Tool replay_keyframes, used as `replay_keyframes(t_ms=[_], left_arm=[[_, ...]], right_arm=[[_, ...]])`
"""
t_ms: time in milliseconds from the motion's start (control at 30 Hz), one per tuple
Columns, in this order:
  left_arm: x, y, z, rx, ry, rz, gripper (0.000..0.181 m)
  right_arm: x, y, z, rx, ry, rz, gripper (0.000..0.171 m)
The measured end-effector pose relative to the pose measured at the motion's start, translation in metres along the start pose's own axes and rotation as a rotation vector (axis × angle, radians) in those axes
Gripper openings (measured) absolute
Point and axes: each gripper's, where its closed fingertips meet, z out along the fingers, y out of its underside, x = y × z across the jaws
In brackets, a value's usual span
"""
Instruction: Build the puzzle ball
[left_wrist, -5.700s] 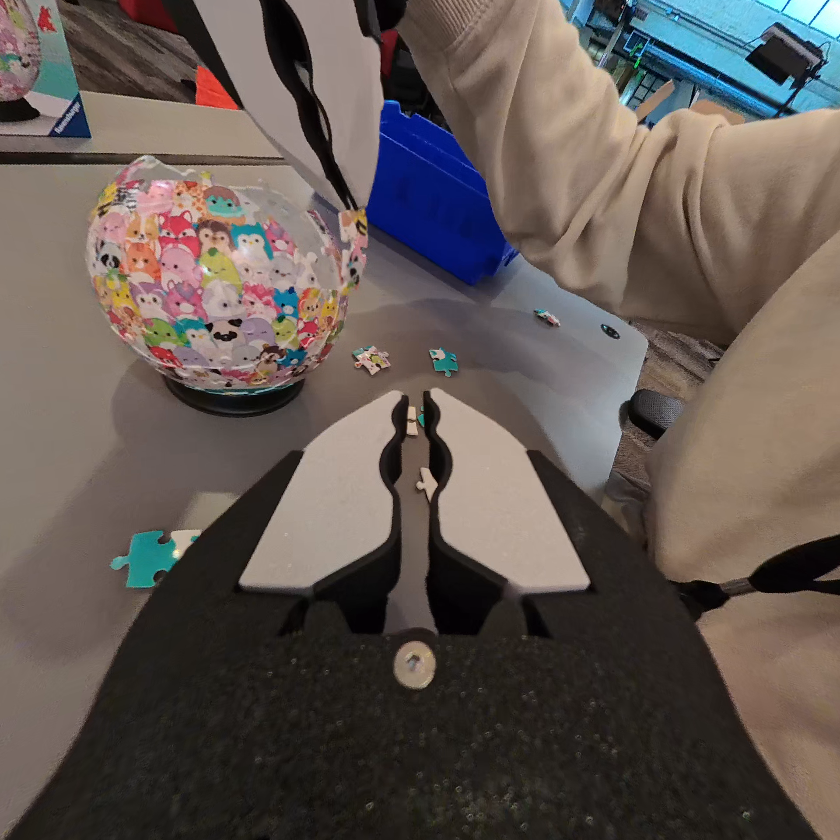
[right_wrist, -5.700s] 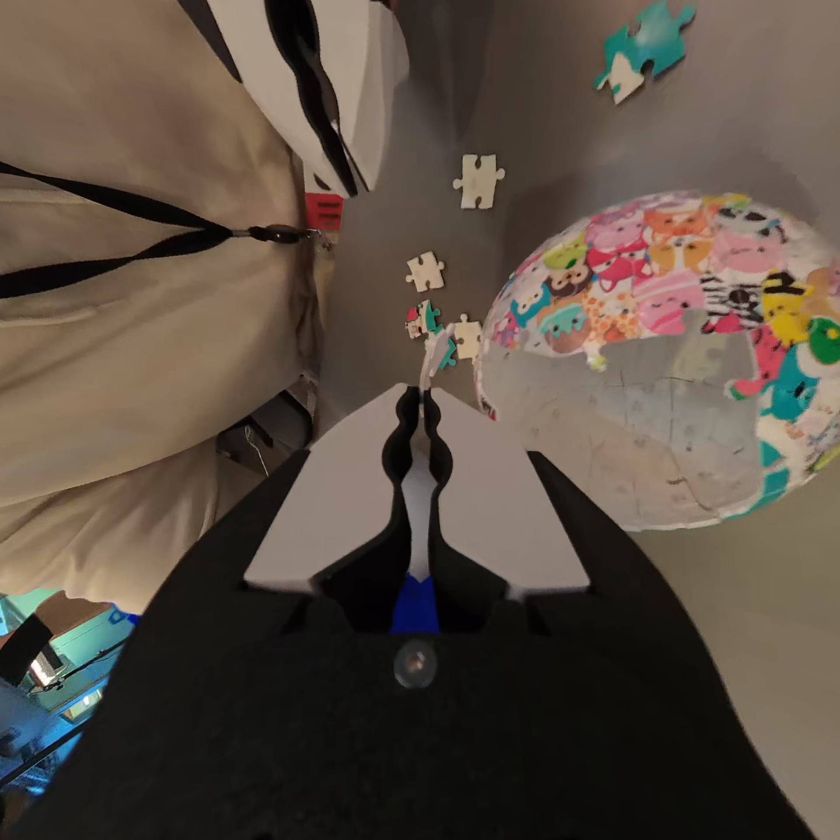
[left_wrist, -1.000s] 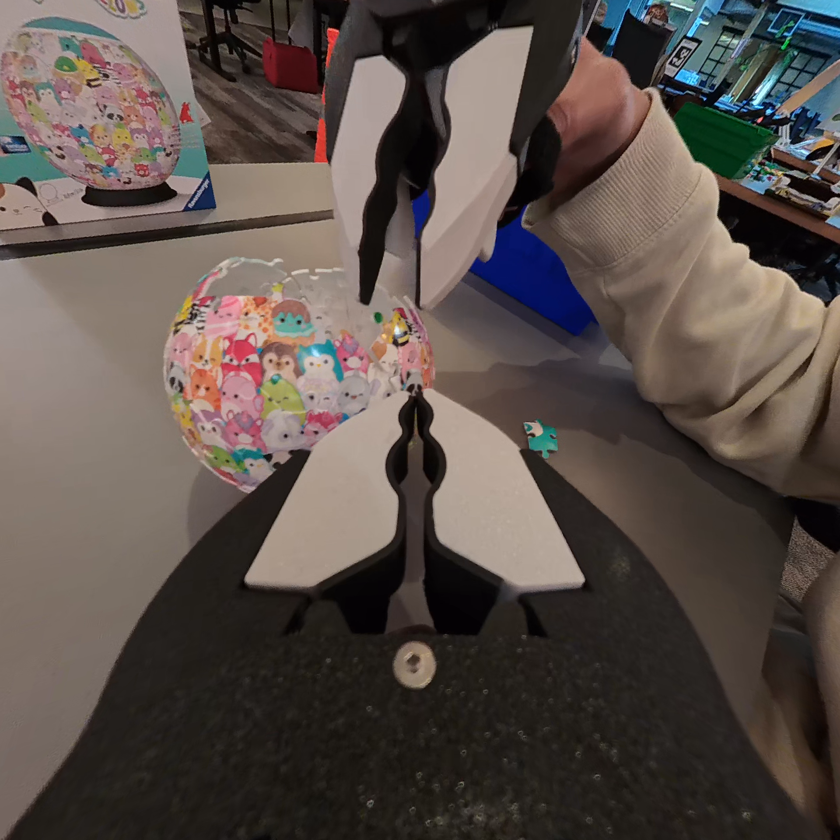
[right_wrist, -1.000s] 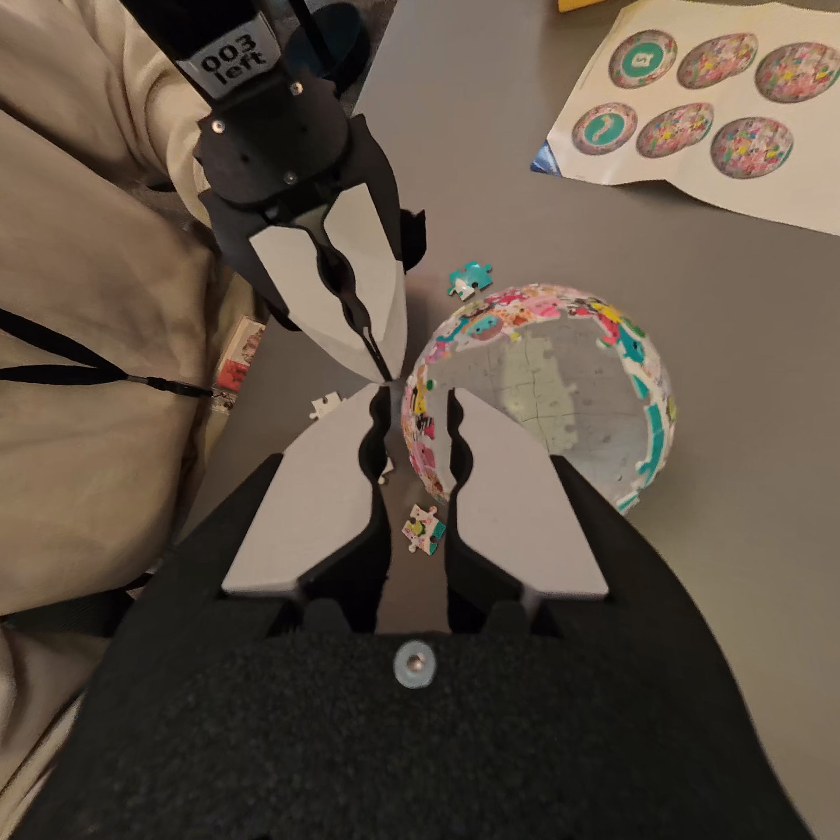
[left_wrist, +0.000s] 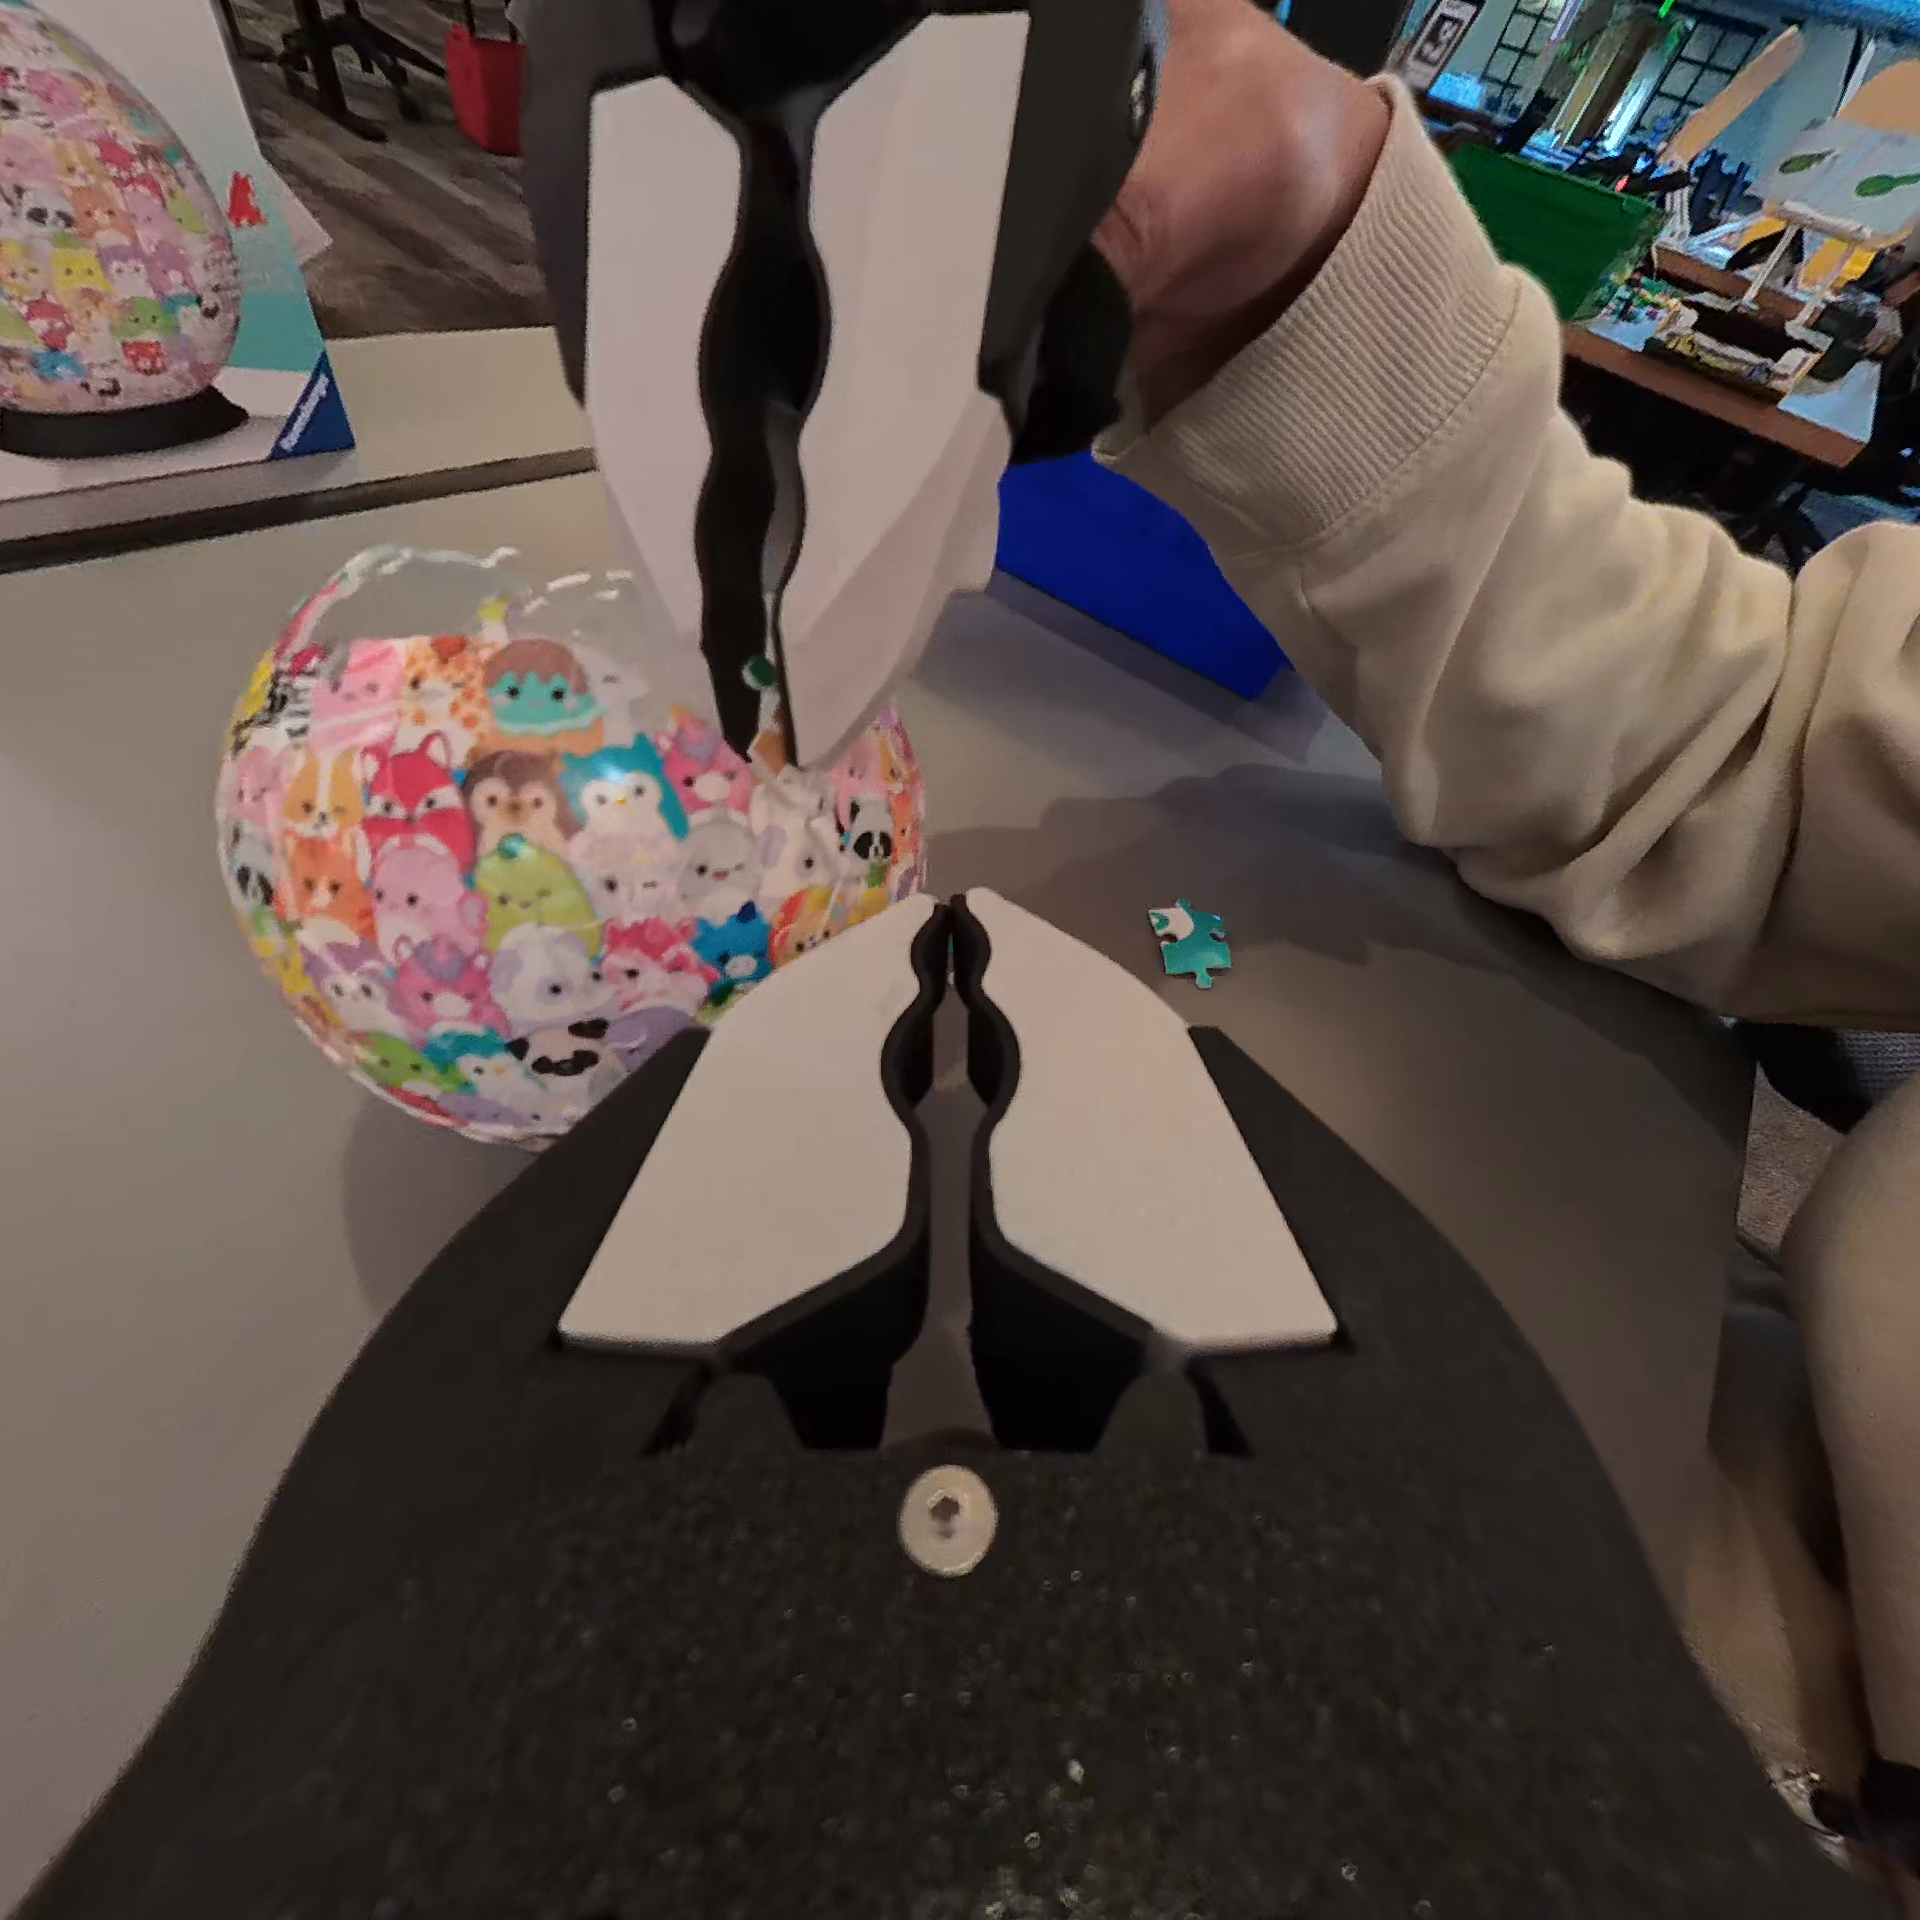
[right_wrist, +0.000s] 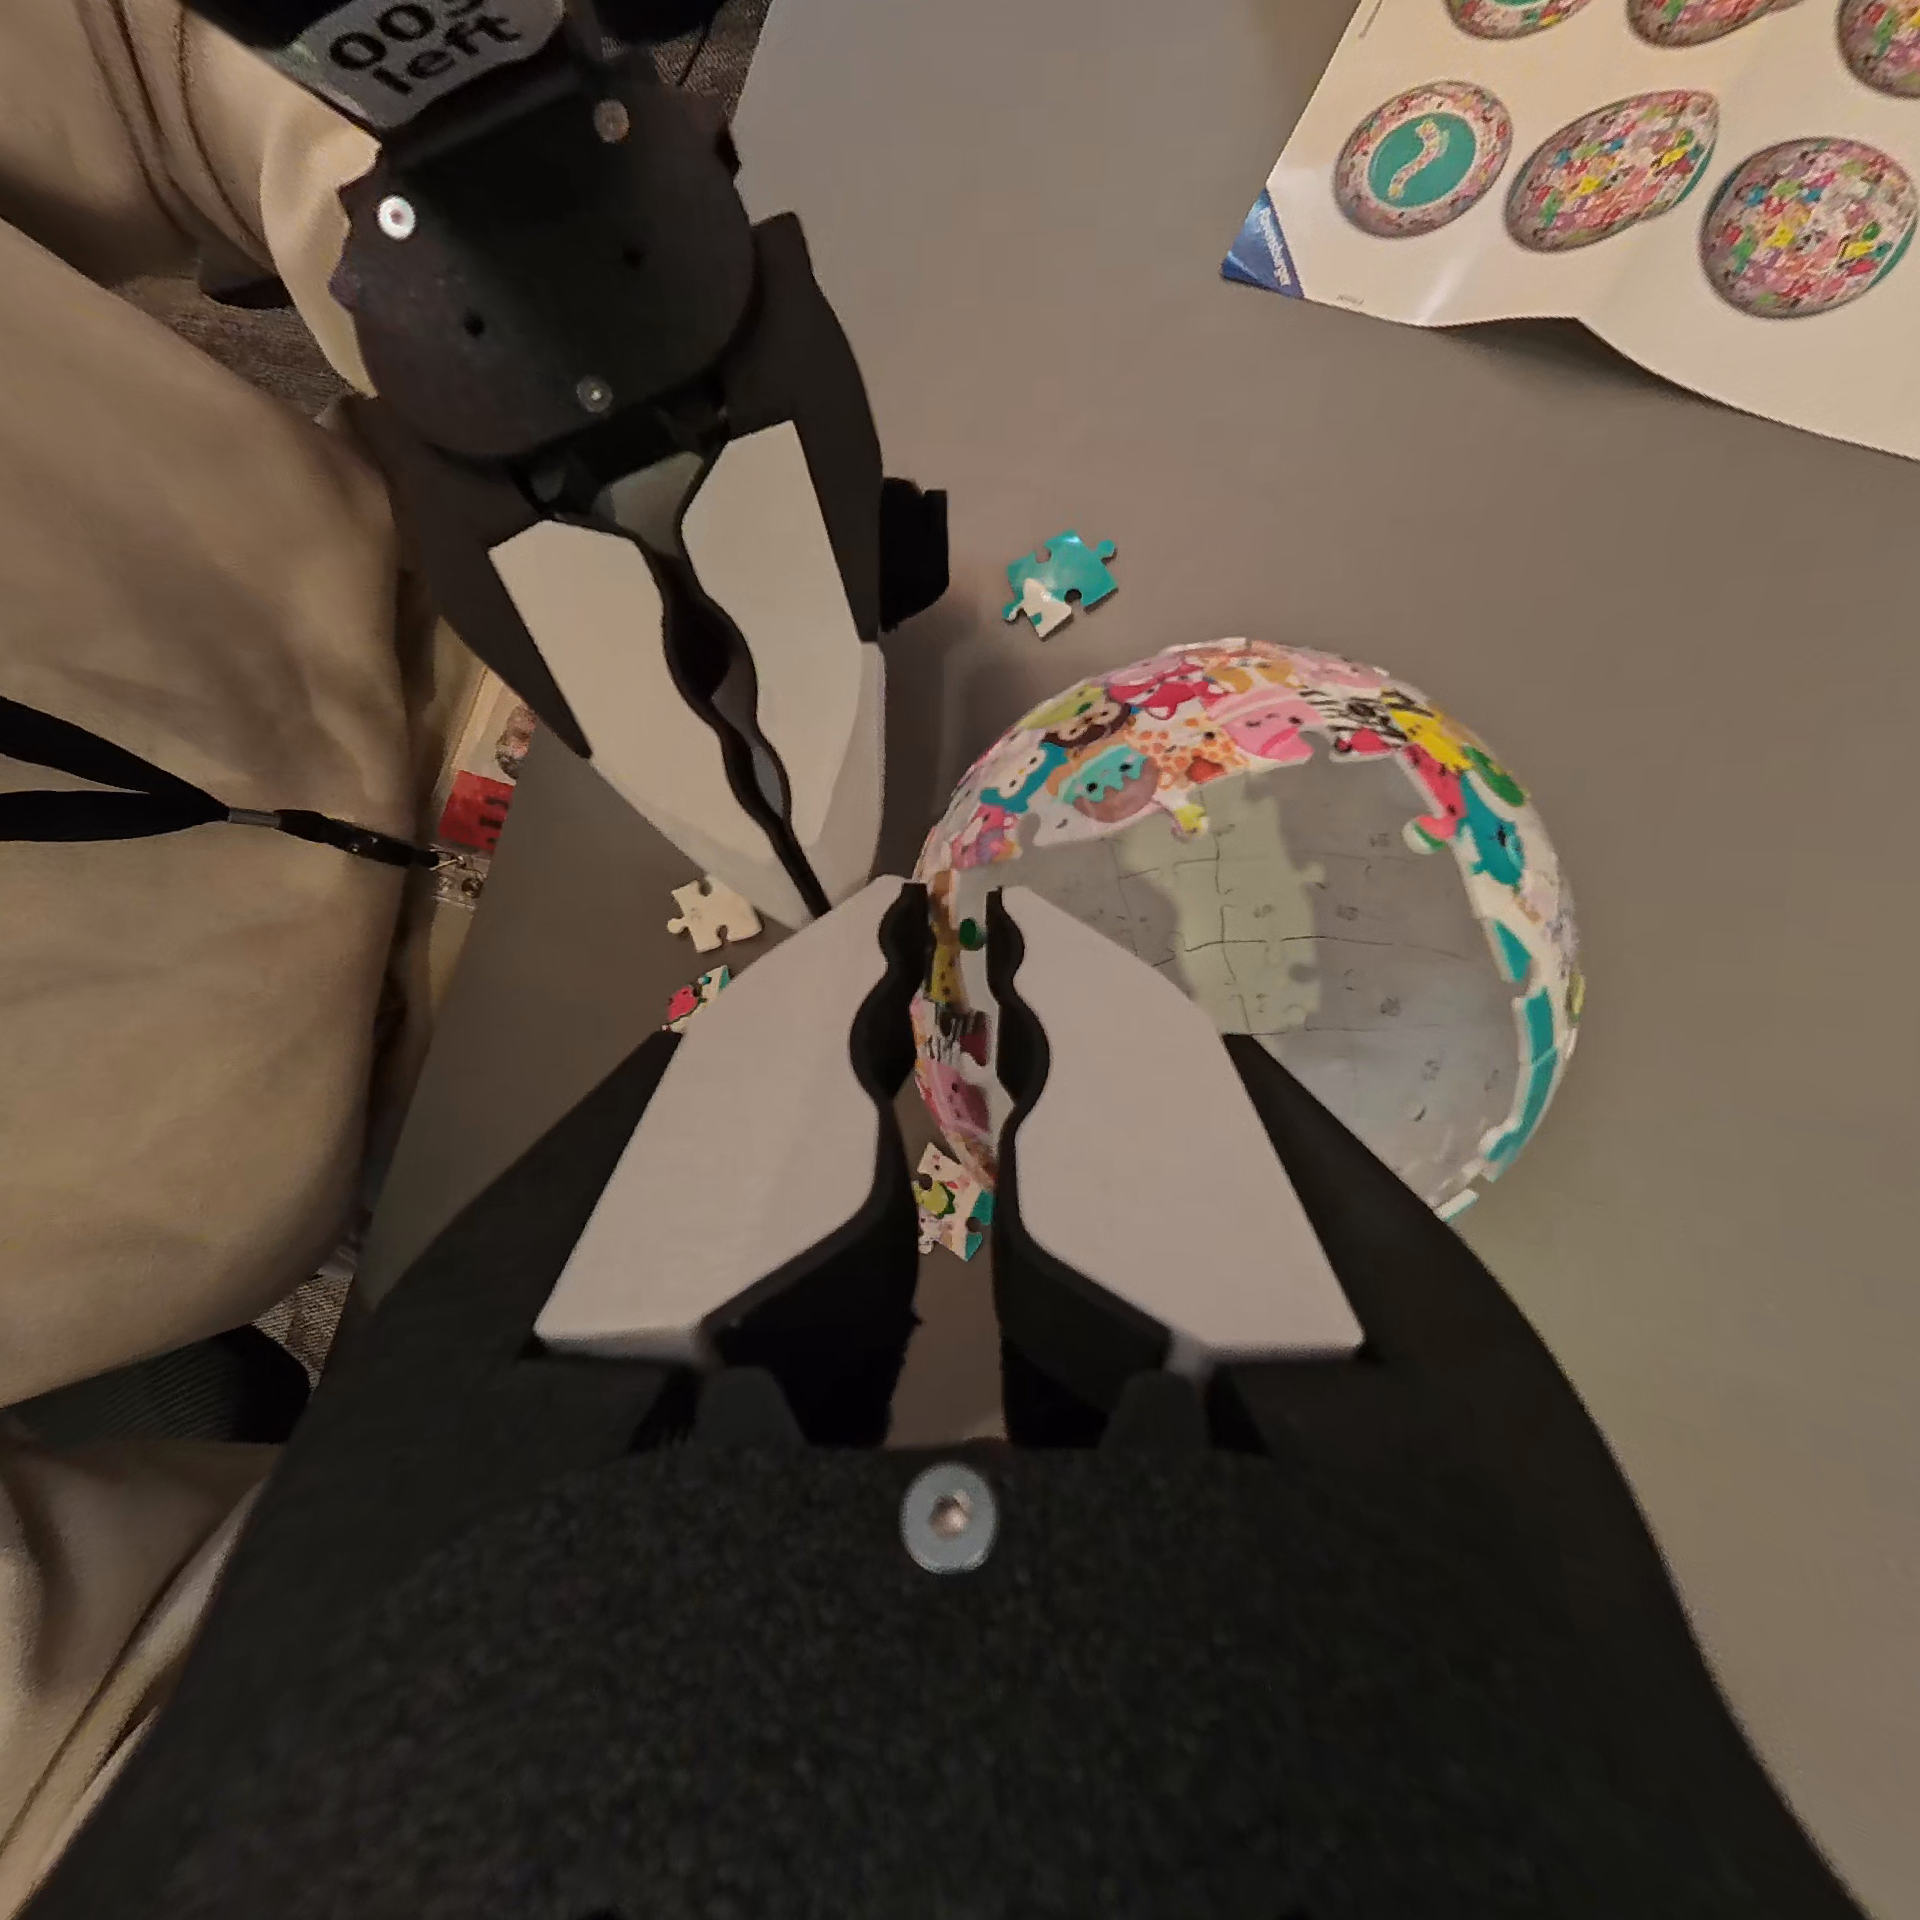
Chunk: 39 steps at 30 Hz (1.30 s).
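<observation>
1. Since a second ago the right gripper (right_wrist: 951, 914) has dropped lower and its jaws have narrowed: they now sit astride the open rim of the puzzle ball (left_wrist: 540, 883), and the wall fills the gap between them, so it looks pinched
2. Nearest in the left wrist view, the left gripper (left_wrist: 951, 914) has its jaws together with nothing between them, its tips just beside the ball's near right flank
3. Sitting on the grey table (left_wrist: 156, 1039), left of centre, the ball has its unfinished opening facing up
4. Handling, as a judgement: a light, hollow shell of thin clicked-together pieces, stiff in the finished lower half but weak at the jagged rim. Squeezing hard there could pop pieces loose, and a sideways push could roll it. The closed lower half is the safer place to steady it
5. Loose pieces lie close by: a teal piece (left_wrist: 1190, 940) to the right, a white face-down piece (right_wrist: 712, 912) and a colourful piece (right_wrist: 951, 1205) under the right gripper
6. Crowding the near side of the rim, the two grippers leave little room, and the cream sleeve (left_wrist: 1558, 623) reaches in from the right
7. Farther off are a blue bin (left_wrist: 1122, 582), the puzzle box (left_wrist: 135, 260) at far left, and an instruction sheet (right_wrist: 1621, 208); none block the ball
</observation>
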Motion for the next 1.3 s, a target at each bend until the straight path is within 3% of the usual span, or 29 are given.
replay_keyframes(t_ms=[367, 767, 1300], left_arm=[[0.001, -0.001, 0.001, -0.001, -0.004, 0.015, 0.0], [0.002, -0.006, 0.014, 0.004, -0.017, 0.015, 0.0], [-0.008, -0.009, 0.004, 0.021, -0.04, -0.003, 0.0]], right_arm=[[0.002, -0.001, 0.001, 0.026, -0.07, 0.068, 0.013], [0.0, -0.002, -0.005, 0.029, -0.027, 0.024, 0.008], [0.002, -0.002, -0.004, 0.043, -0.048, 0.026, 0.008]])
